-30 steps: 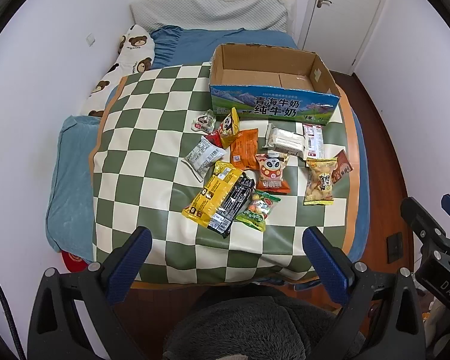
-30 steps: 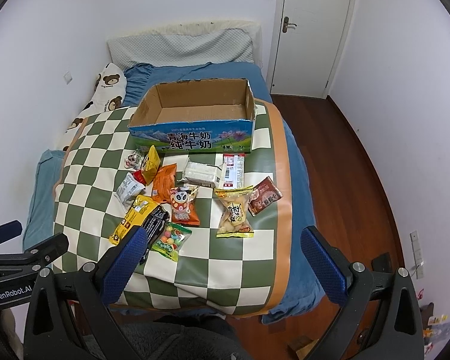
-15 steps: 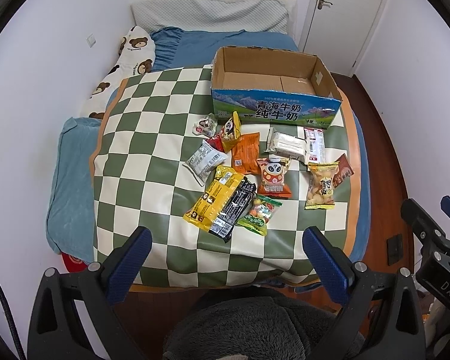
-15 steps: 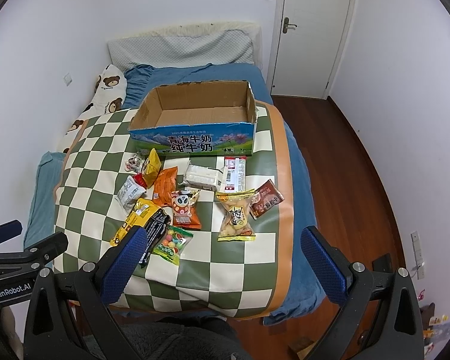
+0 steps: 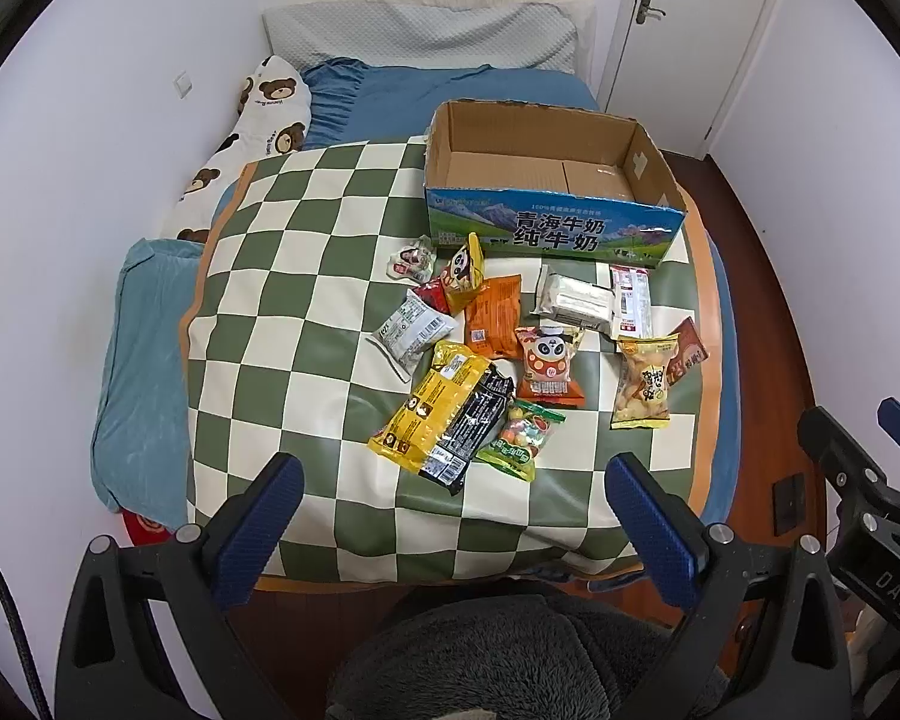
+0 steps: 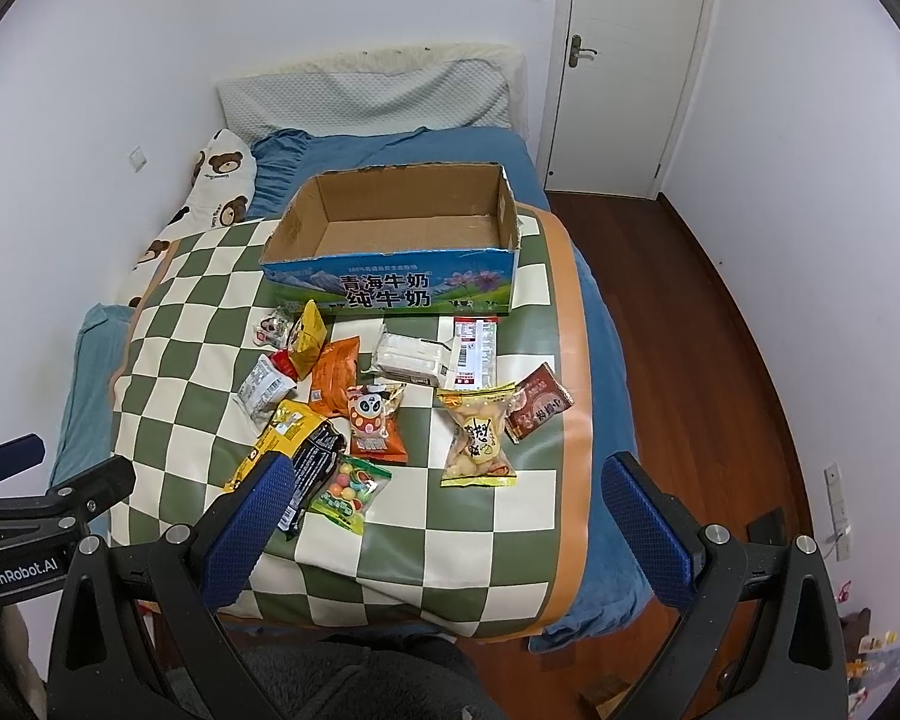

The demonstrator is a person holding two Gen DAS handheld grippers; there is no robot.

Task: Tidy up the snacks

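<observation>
Left wrist view shows me the bed (image 5: 150,360) under its checkered cloth (image 5: 282,276), then the empty cardboard box (image 5: 546,192) at its far side. Snack packets (image 5: 492,348) all lie loose before it, so nothing is sorted yet, I judge. Both my left claw (image 5: 450,516) and right claw (image 6: 444,516) hang wide, holding nothing.

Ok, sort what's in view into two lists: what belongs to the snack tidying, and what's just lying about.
Job:
cardboard box, nothing in it
yellow packet
black packet
candy bag
panda packet
orange packet
white pack
puff bag

Lying about:
checkered mat
bear pillow
door
</observation>
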